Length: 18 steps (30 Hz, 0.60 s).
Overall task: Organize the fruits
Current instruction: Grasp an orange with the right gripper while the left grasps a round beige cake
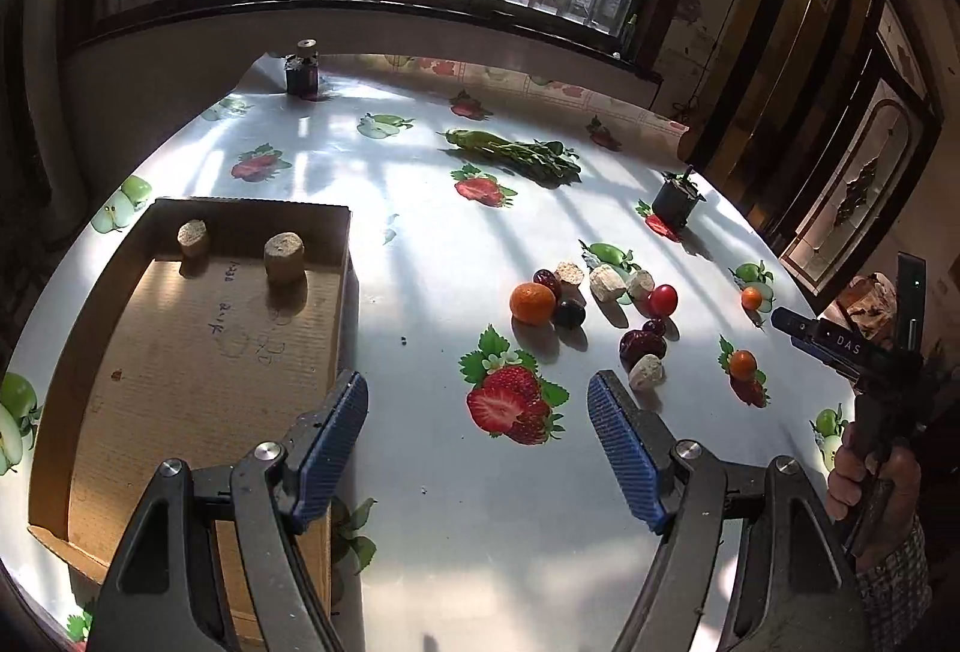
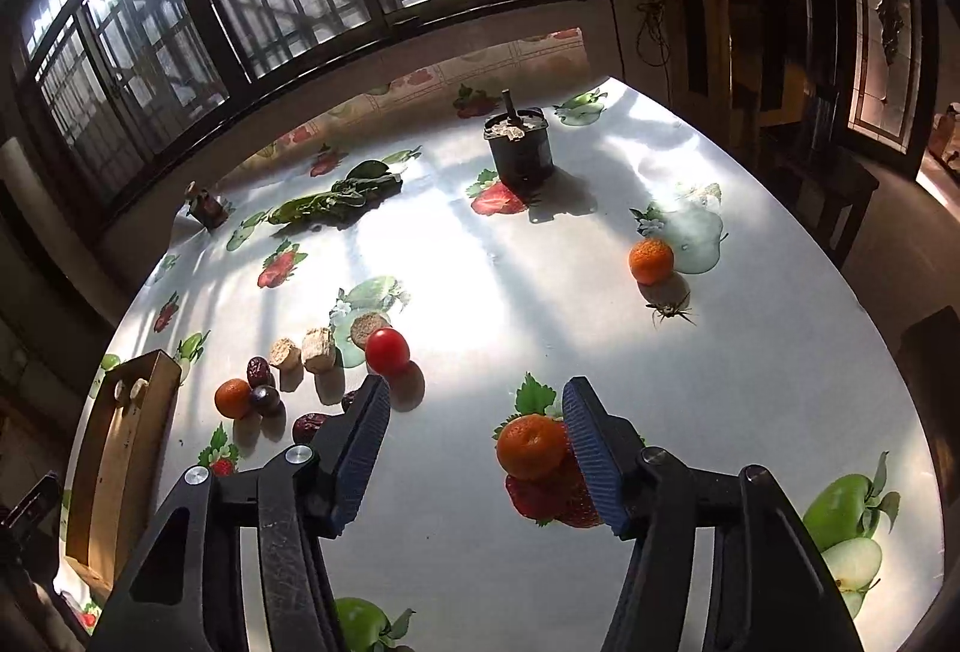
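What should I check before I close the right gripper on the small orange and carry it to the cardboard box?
1. Small orange between the right gripper fingers: ok.
2. Orange centred: not ok. It sits close beside one pad, with a wide gap to the other pad.
3. Grip made: not ok. The jaws stand open around it.
4. Cherry tomato clear of the far fingertip: cannot tell. It looks very near.
5. Room in the cardboard box: ok. There are only two cork-like pieces at its far end.
6. Left gripper free: ok. It is open and empty beside the box.
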Tool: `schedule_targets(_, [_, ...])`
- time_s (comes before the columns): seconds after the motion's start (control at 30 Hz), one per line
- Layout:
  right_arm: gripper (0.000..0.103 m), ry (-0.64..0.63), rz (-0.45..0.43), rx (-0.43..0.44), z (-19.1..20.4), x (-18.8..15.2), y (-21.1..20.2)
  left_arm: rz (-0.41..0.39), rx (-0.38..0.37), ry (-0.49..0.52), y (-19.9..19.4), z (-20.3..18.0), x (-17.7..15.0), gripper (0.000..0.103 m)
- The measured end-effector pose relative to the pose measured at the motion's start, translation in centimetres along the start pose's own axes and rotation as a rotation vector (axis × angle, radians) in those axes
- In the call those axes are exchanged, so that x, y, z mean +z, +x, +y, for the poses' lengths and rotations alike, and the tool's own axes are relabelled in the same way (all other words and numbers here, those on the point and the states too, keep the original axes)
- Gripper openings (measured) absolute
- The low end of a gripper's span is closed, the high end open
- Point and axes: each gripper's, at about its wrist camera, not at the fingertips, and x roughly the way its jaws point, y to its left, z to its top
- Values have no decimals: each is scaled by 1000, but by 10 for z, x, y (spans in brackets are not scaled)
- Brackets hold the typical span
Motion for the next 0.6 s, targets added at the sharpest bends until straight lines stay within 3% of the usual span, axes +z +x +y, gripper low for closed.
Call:
schedule_targets(0.33, [62, 43, -3, 13, -29, -11, 22, 77, -99, 113, 44, -68, -9, 75])
schedule_targets(0.6, [39, 28, 4, 44, -33, -19, 35, 113, -119, 180, 86, -105, -16, 68])
